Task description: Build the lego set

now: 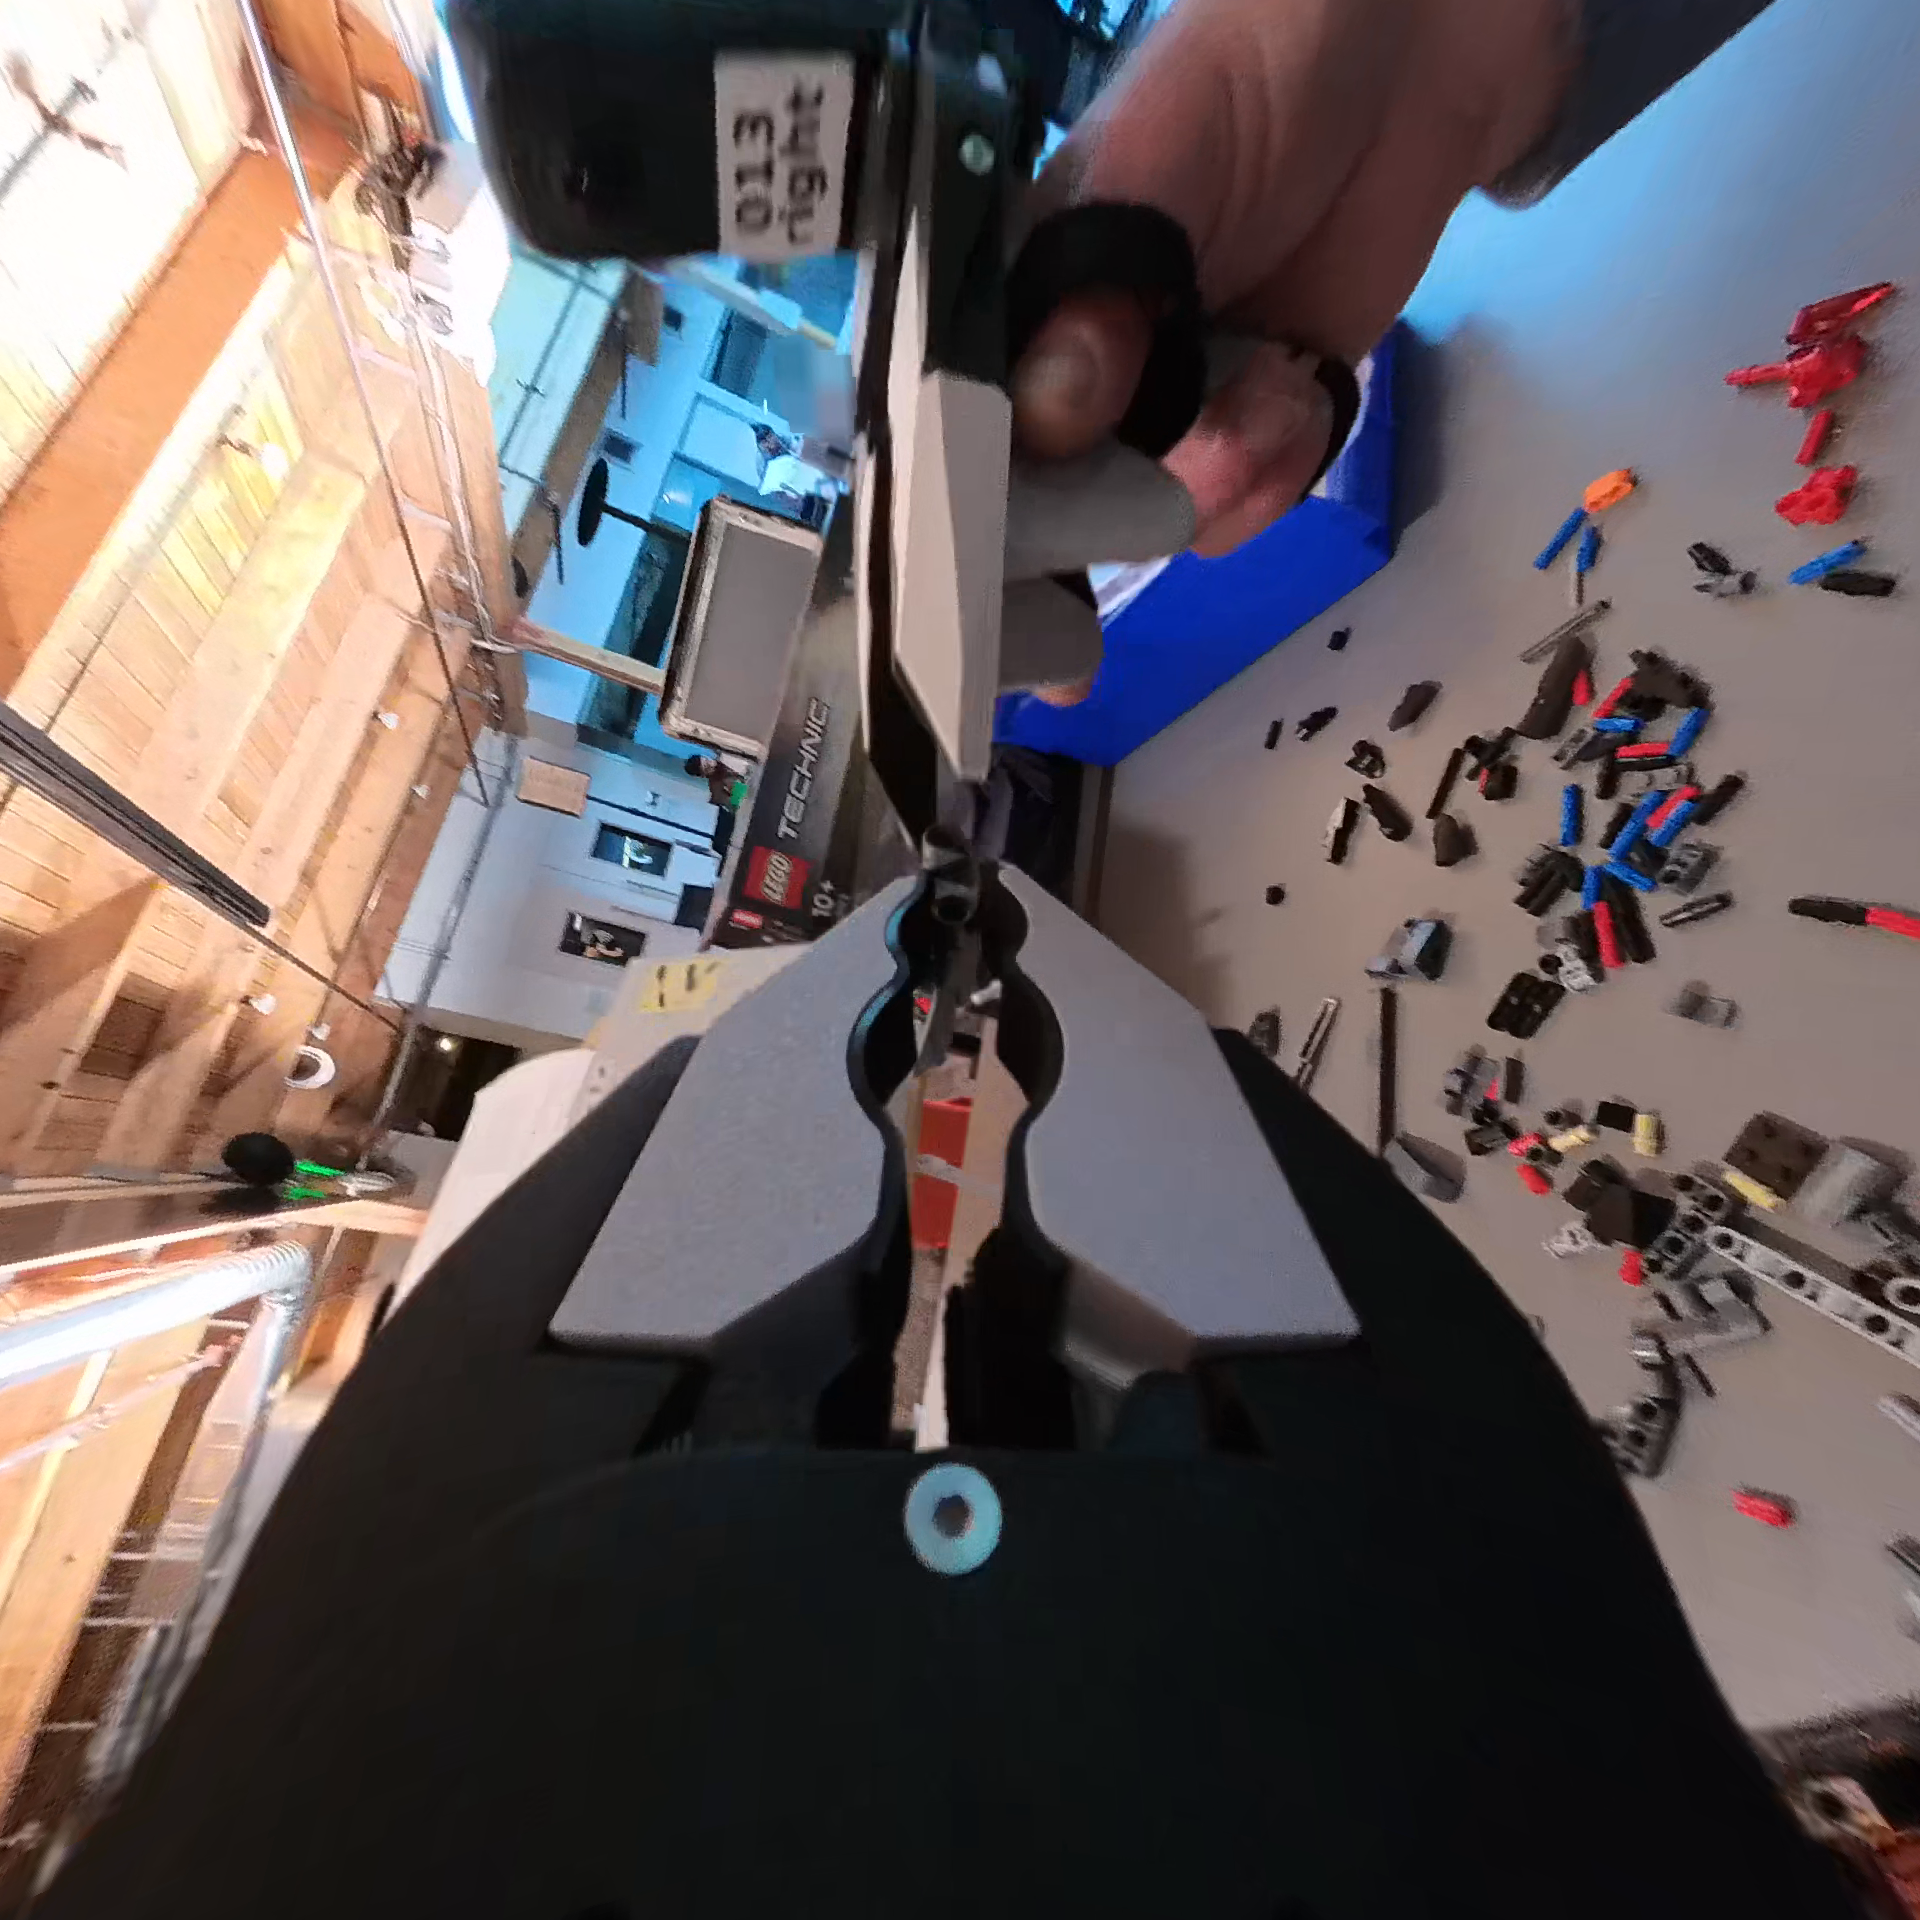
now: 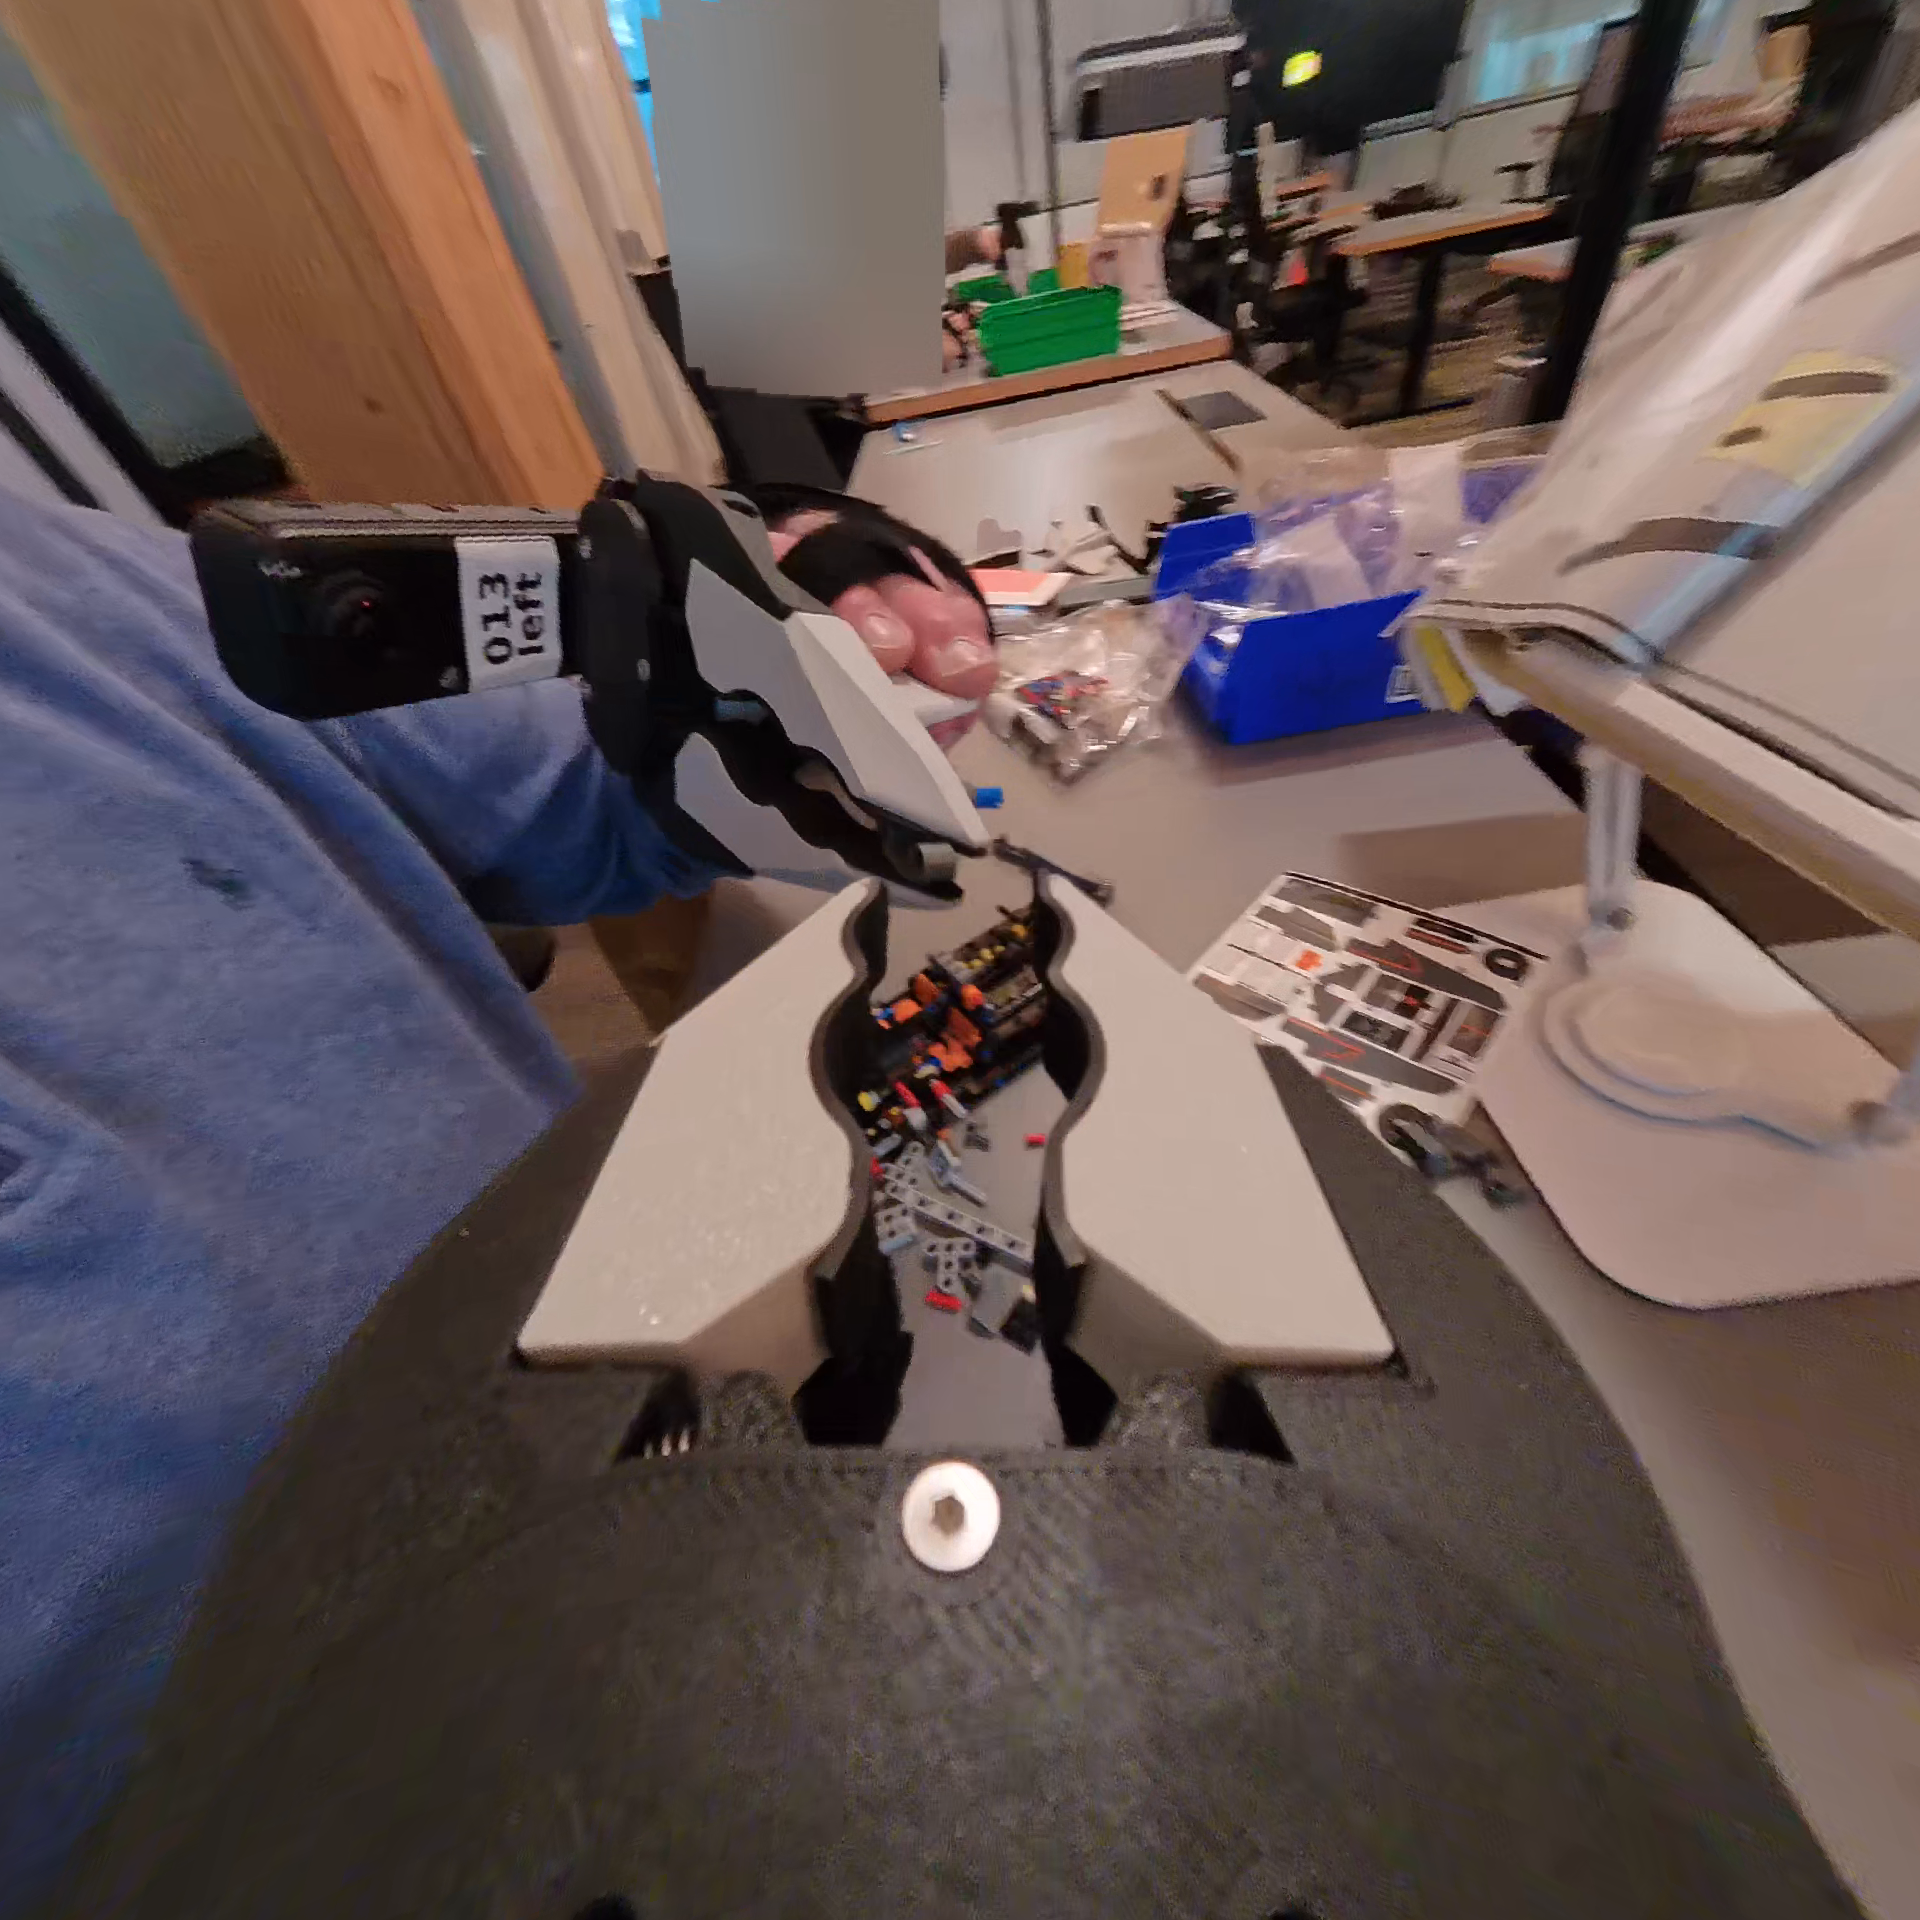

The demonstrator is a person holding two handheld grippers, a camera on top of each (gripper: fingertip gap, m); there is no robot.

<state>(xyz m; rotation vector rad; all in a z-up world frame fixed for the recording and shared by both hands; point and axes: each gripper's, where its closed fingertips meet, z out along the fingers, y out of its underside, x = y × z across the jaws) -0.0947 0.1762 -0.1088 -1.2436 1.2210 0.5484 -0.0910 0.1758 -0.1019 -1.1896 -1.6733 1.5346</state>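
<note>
Grey tabletop [image 1: 1558, 436] lay strewn with loose lego pieces [image 1: 1621, 831]; above it both tongs met tip to tip, left gripper [image 1: 956, 904] and right gripper [image 2: 961, 883] each pinching one small dark part [image 1: 951, 894].

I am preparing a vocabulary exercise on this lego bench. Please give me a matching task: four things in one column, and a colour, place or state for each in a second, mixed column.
Things:
1. sticker sheet
2. near bin
3. far bins
4. left gripper

Descriptions:
A. green
B. shut on a small dark piece
C. blue
D. lying flat beside the white stand

Pairs: 1-D, 2-C, 3-A, 4-B
</note>
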